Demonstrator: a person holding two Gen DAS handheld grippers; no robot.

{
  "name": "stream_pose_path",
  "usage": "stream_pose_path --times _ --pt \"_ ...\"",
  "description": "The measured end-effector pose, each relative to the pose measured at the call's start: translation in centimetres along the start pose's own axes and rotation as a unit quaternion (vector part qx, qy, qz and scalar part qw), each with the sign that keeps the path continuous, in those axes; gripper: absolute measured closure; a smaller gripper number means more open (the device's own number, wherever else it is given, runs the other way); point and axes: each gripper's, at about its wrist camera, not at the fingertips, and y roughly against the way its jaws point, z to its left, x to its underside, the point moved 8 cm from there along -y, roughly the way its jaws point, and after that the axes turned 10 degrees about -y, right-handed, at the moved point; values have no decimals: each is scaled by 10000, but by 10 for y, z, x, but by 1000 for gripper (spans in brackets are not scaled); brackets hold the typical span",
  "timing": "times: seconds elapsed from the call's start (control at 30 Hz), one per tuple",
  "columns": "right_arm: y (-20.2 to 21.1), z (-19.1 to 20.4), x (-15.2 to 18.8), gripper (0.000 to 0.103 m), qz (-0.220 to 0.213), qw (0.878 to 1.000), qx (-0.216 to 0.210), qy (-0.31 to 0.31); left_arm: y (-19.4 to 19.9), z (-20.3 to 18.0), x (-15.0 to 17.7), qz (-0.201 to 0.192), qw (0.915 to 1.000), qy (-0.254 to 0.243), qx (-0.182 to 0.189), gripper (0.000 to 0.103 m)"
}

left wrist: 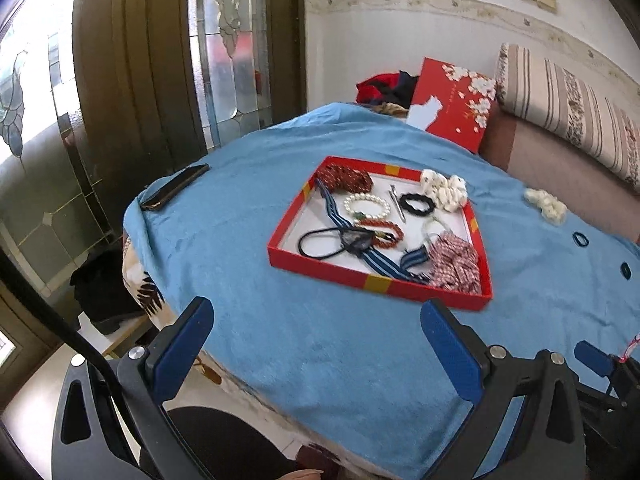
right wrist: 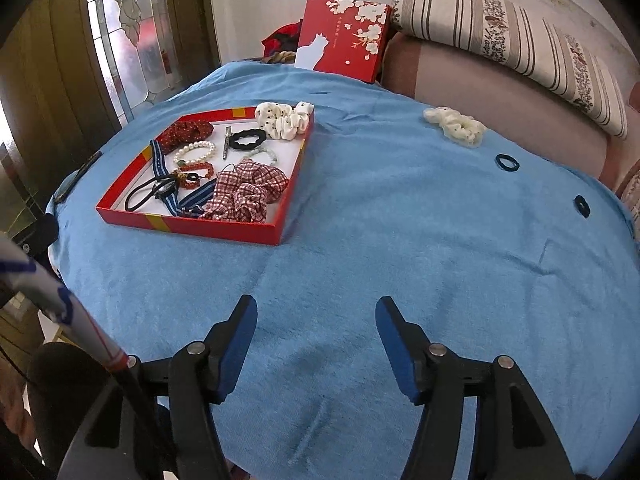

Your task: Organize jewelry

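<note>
A shallow red tray (left wrist: 304, 268) (right wrist: 188, 229) lies on the blue cloth. It holds a pearl bracelet (left wrist: 366, 205) (right wrist: 195, 151), a red bead bracelet (left wrist: 380, 232), a checked scrunchie (left wrist: 458, 262) (right wrist: 248, 190), a dark red scrunchie (right wrist: 186, 130), a black hair tie (right wrist: 249, 139) and a striped band (left wrist: 332, 210). A white scrunchie (left wrist: 444, 188) (right wrist: 284, 118) hangs over the tray's far rim. Another white scrunchie (left wrist: 546, 205) (right wrist: 454, 124) and two dark hair ties (right wrist: 507, 162) (right wrist: 581, 205) lie loose on the cloth to the right. My left gripper (left wrist: 318, 320) and right gripper (right wrist: 316, 316) hover open and empty over the near cloth.
A red box lid with white flowers (left wrist: 452, 104) (right wrist: 344, 36) leans at the back beside a striped cushion (right wrist: 508, 40). A dark phone (left wrist: 174, 187) rests near the table's left edge. Glass doors stand behind on the left.
</note>
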Motion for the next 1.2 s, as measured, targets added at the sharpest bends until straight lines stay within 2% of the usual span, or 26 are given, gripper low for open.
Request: stream_pose_path --times 0.17,0.43,0.7,1.2 --pt "3 -6 3 36 -28 10000 24 36 -1 -19 4 165 9997 -139 126 0" --pt "5 -11 5 34 -57 9999 84 45 -4 -30 8 292 9991 -294 111 0" --pt "4 -1 9 34 -41 9997 115 224 -9 -26 12 349 9988 -327 76 0" --pt "-1 23 19 32 58 9981 283 542 -23 -8 23 578 9979 -46 299 0"
